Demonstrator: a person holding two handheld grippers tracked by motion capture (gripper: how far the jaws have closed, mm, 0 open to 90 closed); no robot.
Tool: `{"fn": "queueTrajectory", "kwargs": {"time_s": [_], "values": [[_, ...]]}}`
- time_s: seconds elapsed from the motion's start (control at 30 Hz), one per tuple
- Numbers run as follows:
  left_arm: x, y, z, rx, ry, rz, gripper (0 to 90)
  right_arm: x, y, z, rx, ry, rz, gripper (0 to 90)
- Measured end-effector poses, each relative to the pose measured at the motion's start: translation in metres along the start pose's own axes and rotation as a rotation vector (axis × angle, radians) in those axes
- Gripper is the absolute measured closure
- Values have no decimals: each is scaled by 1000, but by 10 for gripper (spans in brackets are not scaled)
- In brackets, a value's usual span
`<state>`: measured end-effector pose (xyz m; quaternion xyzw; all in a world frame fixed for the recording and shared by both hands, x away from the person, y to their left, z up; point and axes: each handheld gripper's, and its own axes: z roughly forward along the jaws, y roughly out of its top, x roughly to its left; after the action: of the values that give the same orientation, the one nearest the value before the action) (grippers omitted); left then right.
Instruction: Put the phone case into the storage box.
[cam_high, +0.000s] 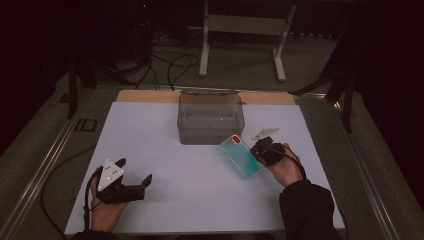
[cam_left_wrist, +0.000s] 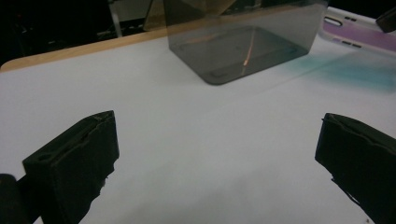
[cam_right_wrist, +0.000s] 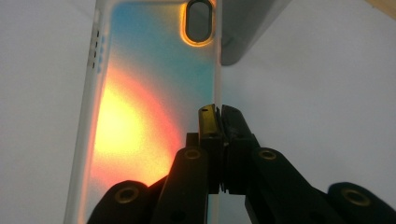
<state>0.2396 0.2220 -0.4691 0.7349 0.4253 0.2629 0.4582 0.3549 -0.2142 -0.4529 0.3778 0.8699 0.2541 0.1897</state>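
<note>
One translucent phone case (cam_right_wrist: 149, 93), teal-to-orange, oval camera cutout.

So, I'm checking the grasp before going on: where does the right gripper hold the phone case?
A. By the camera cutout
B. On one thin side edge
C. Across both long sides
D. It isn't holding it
B: in the right gripper view the right gripper is shut on one thin side wall of the phone case, well below the camera cutout.
</note>
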Motion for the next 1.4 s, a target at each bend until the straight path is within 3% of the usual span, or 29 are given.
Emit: {"fn": "queueTrajectory", "kwargs": {"time_s": [0.43,0.63,1.4], "values": [[-4,14,10,13,-35,22,3,8,9,-6,-31,-7,-46,886],[-4,23,14,18,-69,21,3,13,12,-8,-48,-7,-73,886],[-13,46,34,35,-118,55,9,33,28,-20,-101,-17,-163,886]]}}
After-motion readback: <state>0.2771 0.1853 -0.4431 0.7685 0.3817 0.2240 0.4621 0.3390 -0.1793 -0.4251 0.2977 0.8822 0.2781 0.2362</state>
